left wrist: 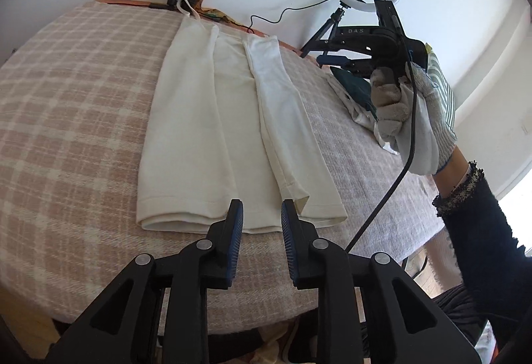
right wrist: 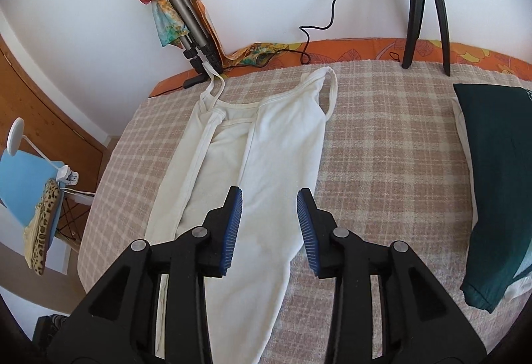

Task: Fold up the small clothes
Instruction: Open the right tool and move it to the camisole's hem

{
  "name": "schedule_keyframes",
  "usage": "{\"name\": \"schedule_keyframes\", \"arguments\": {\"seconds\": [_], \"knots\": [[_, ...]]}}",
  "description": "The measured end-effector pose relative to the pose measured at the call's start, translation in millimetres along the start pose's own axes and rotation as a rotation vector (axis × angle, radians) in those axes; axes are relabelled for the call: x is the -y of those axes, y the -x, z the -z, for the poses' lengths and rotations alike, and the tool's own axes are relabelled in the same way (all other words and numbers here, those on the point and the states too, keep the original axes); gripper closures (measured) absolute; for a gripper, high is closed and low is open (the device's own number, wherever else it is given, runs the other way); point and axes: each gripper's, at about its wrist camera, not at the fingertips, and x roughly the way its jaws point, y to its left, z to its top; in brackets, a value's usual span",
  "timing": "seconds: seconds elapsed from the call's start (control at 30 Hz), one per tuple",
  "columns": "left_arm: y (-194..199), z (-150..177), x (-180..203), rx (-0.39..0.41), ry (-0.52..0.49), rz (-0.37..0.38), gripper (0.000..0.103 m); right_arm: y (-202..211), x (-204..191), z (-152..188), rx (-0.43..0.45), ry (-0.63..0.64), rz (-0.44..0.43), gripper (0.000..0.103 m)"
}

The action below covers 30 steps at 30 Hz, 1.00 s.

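From your left wrist view, your left gripper (left wrist: pixel 261 209) hangs released and empty, just above the near hem of the white tank top (left wrist: pixel 229 131), which lies with both sides folded inward on the checked blanket (left wrist: pixel 73 117). Ahead to the right, your gloved right hand (left wrist: pixel 412 117) holds the right gripper (left wrist: pixel 335 59) up.

From your right wrist view, your right gripper (right wrist: pixel 269 221) is released too, hovering over the tank top's (right wrist: pixel 282 144) right folded panel. A dark green garment (right wrist: pixel 495 184) lies well to the right.
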Motion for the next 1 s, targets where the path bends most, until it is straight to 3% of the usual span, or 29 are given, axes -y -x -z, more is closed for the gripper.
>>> {"name": "schedule_keyframes", "arguments": {"seconds": [0.1,0.2,0.37,0.67,0.9,1.0], "knots": [[9,-10,-12,0.008,-0.043,-0.070,0.080,20,-1,23,-0.024,0.022,0.022,0.067],[11,-20,-30,-0.014,-0.019,-0.092,0.067,34,-7,49,-0.056,0.033,0.023,0.067],[4,-32,-55,-0.082,0.012,-0.110,0.066,42,-17,103,-0.139,0.025,0.017,0.067],[-16,-25,-80,-0.227,0.126,0.029,0.066,34,-19,186,-0.266,-0.058,-0.028,0.067],[-17,-18,-82,-0.244,0.174,0.110,0.070,35,-9,202,-0.257,-0.133,-0.128,0.067],[-20,-15,-77,-0.248,0.149,0.106,0.087,32,-12,201,-0.257,-0.106,-0.141,0.067]]}}
